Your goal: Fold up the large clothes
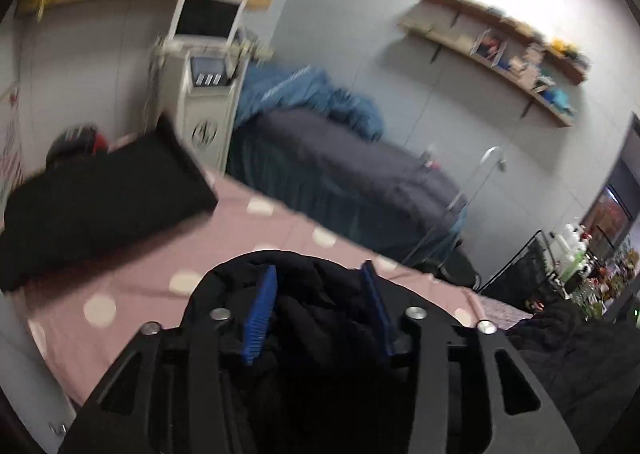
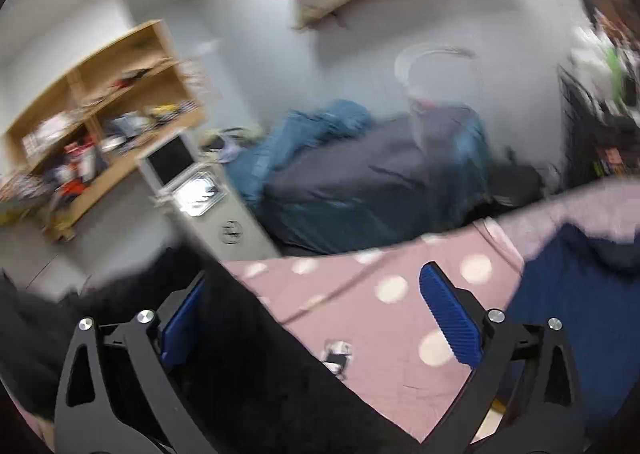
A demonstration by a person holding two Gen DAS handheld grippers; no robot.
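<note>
A black garment bunches up between the blue pads of my left gripper; the jaws stand partly apart and the cloth lies loose in the gap. A folded black piece lies to the left on the pink polka-dot sheet. In the right wrist view my right gripper is wide open above the pink sheet. Black garment runs under its left finger, with nothing pinched. A navy cloth lies at the right.
Beyond the sheet's far edge stands a bed with a dark grey cover and a blue duvet. A white machine with a screen, wooden shelves, a wall shelf and a cluttered black rack stand around. A small object lies on the sheet.
</note>
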